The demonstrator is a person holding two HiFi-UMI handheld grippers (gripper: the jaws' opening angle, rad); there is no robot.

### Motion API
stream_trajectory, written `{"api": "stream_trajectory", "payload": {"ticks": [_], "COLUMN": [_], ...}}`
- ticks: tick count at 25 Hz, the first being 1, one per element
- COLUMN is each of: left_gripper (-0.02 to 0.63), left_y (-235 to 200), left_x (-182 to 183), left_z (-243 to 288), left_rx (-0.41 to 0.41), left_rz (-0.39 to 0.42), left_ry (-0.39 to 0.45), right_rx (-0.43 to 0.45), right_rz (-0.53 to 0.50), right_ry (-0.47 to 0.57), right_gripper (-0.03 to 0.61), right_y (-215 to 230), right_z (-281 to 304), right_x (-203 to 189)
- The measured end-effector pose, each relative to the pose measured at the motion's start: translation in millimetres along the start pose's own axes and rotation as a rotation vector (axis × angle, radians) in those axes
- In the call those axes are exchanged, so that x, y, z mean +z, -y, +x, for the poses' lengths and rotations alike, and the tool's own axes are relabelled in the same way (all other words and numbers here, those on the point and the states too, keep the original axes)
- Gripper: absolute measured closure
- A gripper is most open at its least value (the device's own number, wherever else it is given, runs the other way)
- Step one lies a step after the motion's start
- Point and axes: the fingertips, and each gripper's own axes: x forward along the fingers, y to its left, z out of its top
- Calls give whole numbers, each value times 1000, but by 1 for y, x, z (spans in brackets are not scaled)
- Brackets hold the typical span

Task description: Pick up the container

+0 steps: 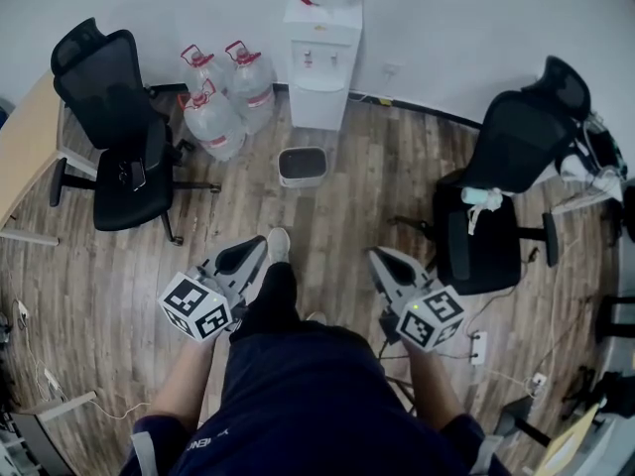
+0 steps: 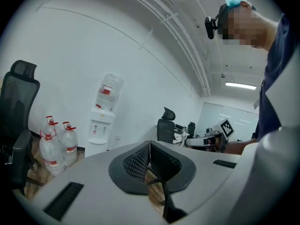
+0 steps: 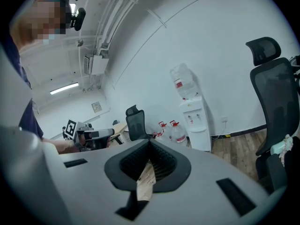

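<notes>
A small grey container (image 1: pixel 303 166) with a dark inside stands on the wooden floor in front of the water dispenser (image 1: pixel 322 62). In the head view both grippers are held at waist height, well short of the container. My left gripper (image 1: pixel 258 246) is shut with nothing between its jaws, and my right gripper (image 1: pixel 378 257) is shut and empty too. In the left gripper view the ribbed pads (image 2: pixel 140 161) meet in a line. The right gripper view shows its pads (image 3: pixel 159 162) closed the same way. The container does not show in either gripper view.
Three water jugs (image 1: pixel 223 97) stand left of the dispenser. A black office chair (image 1: pixel 119 137) is at the left by a desk (image 1: pixel 25 147), and another chair (image 1: pixel 506 196) at the right. A power strip and cables (image 1: pixel 478 347) lie on the floor at lower right.
</notes>
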Motion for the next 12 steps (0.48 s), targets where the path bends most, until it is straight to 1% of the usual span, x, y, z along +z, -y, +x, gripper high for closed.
{"api": "stream_trajectory", "payload": {"ticks": [4, 8, 12], "left_gripper": [588, 588, 588], "left_y": [-46, -112, -181], "left_x": [5, 5, 21], "left_z": [34, 67, 93], "left_rx": [-19, -22, -34], "left_rz": [-8, -20, -6], "left_ry": [-23, -67, -113], "right_rx": [-15, -33, -55], "right_rz": [16, 47, 52], "right_ry": [-24, -63, -115], "right_gripper": [561, 561, 561], "right_y": [27, 50, 70], "right_z": [47, 109, 175], "right_x": [11, 25, 45]}}
